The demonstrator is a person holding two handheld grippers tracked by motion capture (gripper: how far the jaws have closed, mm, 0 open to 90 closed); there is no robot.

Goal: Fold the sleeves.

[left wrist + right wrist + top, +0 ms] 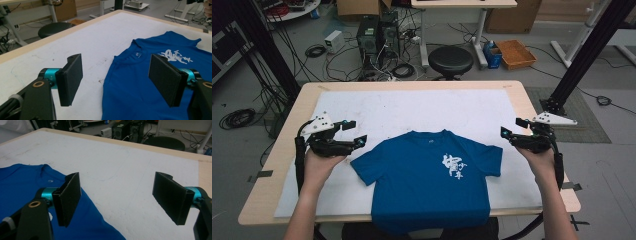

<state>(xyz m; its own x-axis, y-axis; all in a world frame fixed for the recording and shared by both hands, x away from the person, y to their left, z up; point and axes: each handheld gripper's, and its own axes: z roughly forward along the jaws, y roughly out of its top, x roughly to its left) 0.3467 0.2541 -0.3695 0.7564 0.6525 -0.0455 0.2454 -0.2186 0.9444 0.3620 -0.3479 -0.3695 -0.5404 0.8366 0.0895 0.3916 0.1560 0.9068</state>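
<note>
A blue T-shirt [427, 175] with a white print lies flat on the white mat [412, 107], its hem hanging over the table's near edge. My left gripper [354, 133] hovers just off the shirt's left sleeve, open with nothing between its pads. In the left gripper view the shirt [150, 82] spreads under the open left gripper [120, 78]. My right gripper [511, 128] is held beside the right sleeve, open and empty. In the right gripper view the shirt [22, 185] lies to the left, below the open right gripper [120, 200].
The wooden table [287, 120] stands in a lab. Behind it are a black stool [450, 61], computer towers [377, 32], floor cables and an orange crate [515, 53]. Black frame posts [584, 55] rise at both sides. The far half of the mat is bare.
</note>
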